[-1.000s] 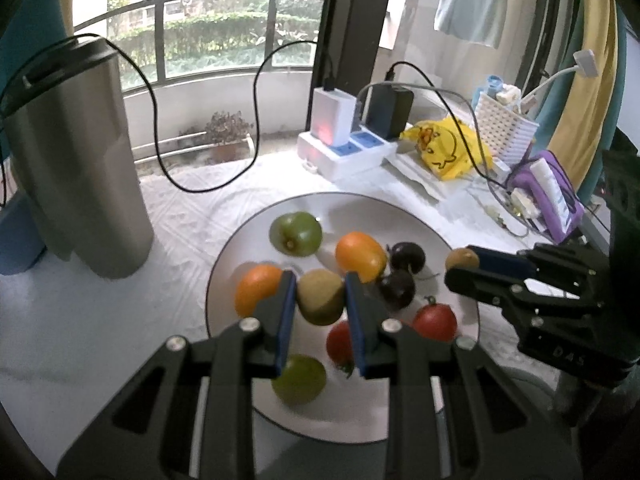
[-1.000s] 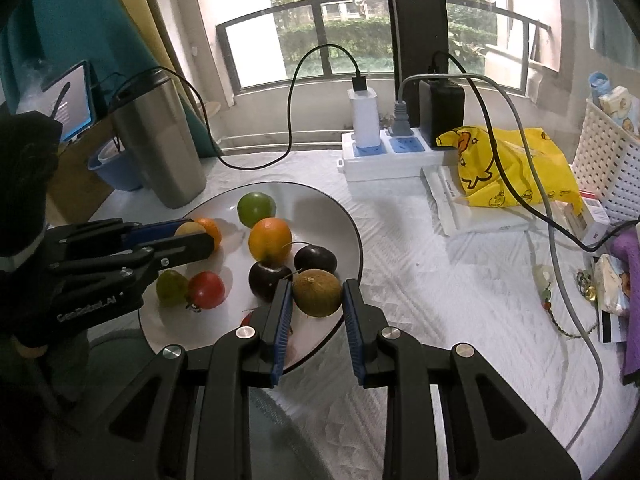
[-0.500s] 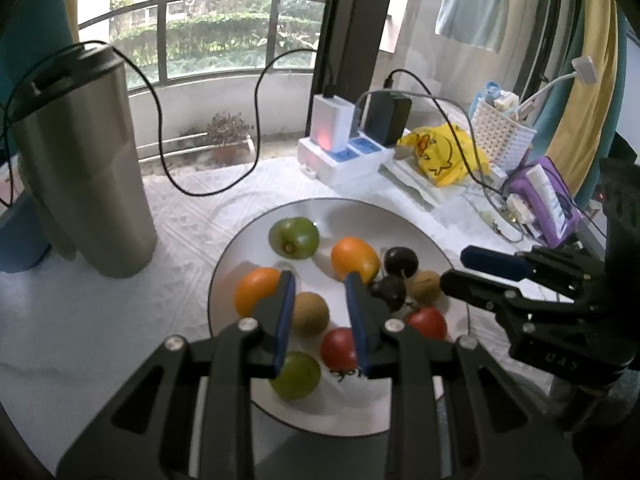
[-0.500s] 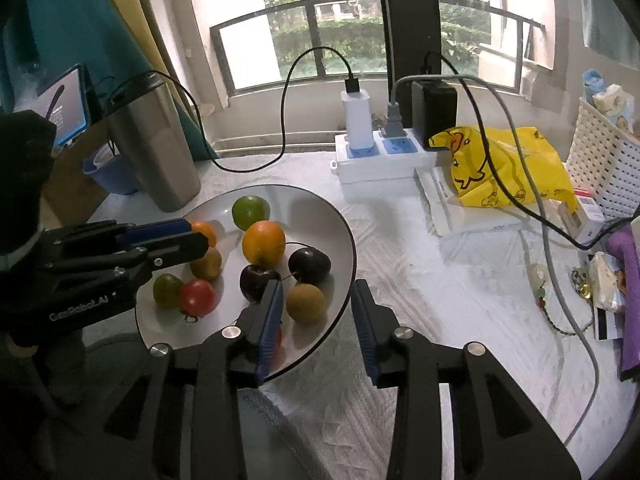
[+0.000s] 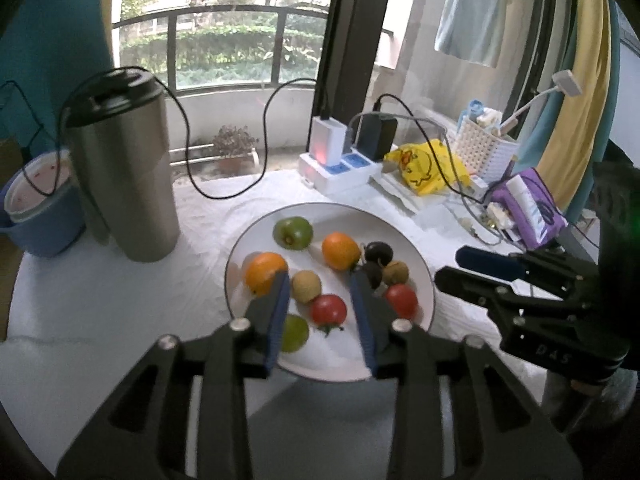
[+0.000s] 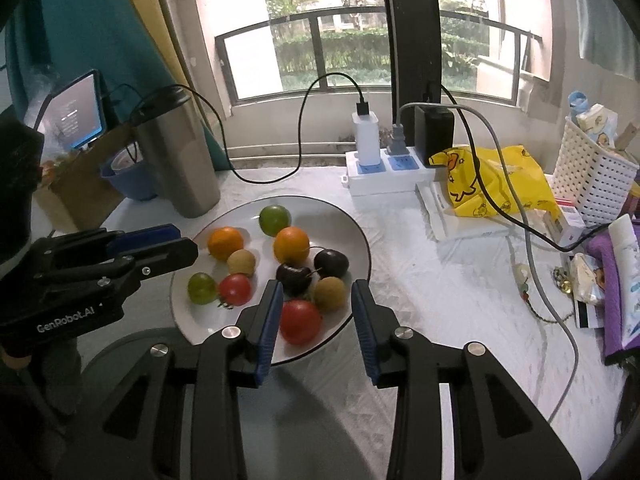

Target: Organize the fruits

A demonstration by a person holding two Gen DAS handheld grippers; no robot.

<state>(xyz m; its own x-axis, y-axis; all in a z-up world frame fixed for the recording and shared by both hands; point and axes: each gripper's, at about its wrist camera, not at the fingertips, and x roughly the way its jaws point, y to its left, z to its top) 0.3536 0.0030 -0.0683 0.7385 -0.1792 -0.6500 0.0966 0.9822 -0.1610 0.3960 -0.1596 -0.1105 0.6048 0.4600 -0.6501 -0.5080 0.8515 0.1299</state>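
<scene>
A white plate [image 5: 396, 232] [image 6: 352, 228] on the table holds several fruits: two oranges [image 5: 341, 250], two brown kiwis [image 5: 306, 286] [image 6: 329, 293], two red tomatoes [image 5: 329, 310] [image 6: 300, 321], green fruits [image 5: 293, 232] and dark cherries [image 6: 331, 263]. My left gripper [image 5: 320, 292] is open and empty, raised above the plate's near side over one kiwi and a tomato. My right gripper [image 6: 314, 300] is open and empty, raised over the plate's near rim above the other kiwi and a tomato.
A steel tumbler [image 5: 124, 176] and a blue bowl [image 5: 40, 216] stand left of the plate. A power strip with chargers [image 6: 384, 172], a yellow bag [image 6: 492, 188], a white basket [image 6: 596, 176] and cables lie behind and to the right.
Both grippers let go of their kiwis onto the plate, opened wider and pulled back up and away from the plate.
</scene>
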